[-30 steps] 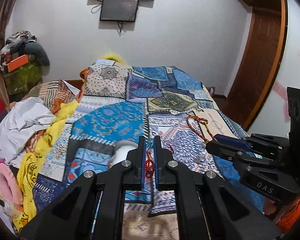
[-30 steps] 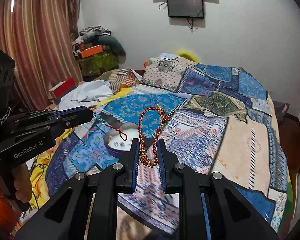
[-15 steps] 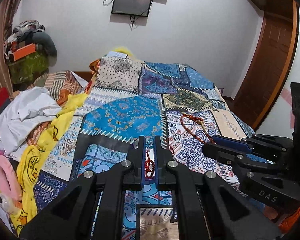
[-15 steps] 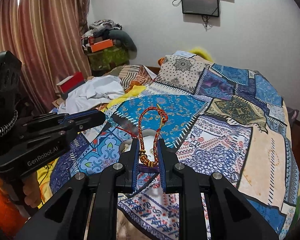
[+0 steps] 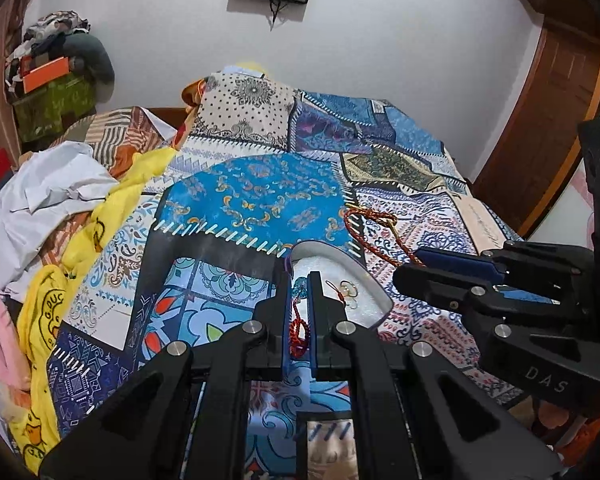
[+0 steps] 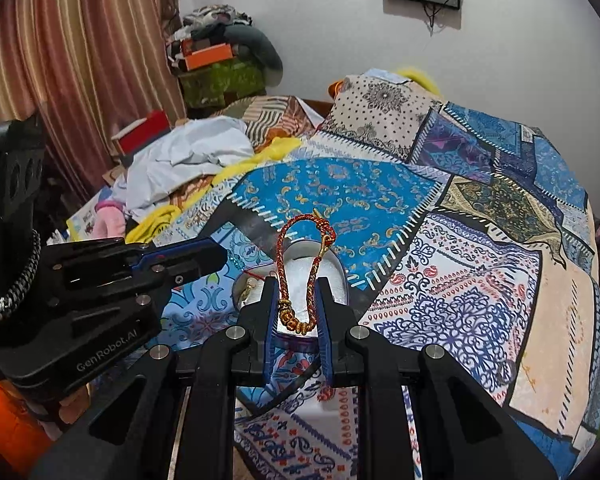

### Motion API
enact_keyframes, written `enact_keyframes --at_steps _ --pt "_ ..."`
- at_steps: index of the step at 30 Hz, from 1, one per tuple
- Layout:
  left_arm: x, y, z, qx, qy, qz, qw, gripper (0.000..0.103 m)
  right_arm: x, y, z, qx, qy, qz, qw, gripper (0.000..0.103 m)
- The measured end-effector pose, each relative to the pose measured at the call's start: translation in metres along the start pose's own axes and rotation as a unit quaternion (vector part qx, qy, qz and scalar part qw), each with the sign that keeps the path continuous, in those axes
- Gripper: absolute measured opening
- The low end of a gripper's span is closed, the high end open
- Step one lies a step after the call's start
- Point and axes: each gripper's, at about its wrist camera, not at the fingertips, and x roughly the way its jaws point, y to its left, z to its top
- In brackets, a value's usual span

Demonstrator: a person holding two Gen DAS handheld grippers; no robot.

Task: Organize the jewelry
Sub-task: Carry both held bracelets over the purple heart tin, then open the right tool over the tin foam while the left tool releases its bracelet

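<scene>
Mid-delivery, judging by position: right gripper (image 6: 297, 300) clamped on braided red-gold bracelet (image 6: 303, 264), left gripper (image 5: 299, 300) pinched narrowly on thin red cord (image 5: 298, 330), both over white-lined dish (image 5: 340, 280) at 12 o'clock. Next, probably: lower, then part fingers.

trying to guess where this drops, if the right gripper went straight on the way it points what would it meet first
Most likely the white dish on the bedspread: it lies right ahead of the right gripper, which is shut on the braided bracelet. Depth is hard to judge.
</scene>
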Motion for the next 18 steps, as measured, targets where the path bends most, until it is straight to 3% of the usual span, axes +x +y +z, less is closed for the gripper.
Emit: enact_keyframes --at_steps 18 --pt "0.024 -0.002 0.0 0.02 0.021 0.01 0.9995 0.005 0.045 -0.012 0.0 0.01 0.079 0.028 0.996 0.018"
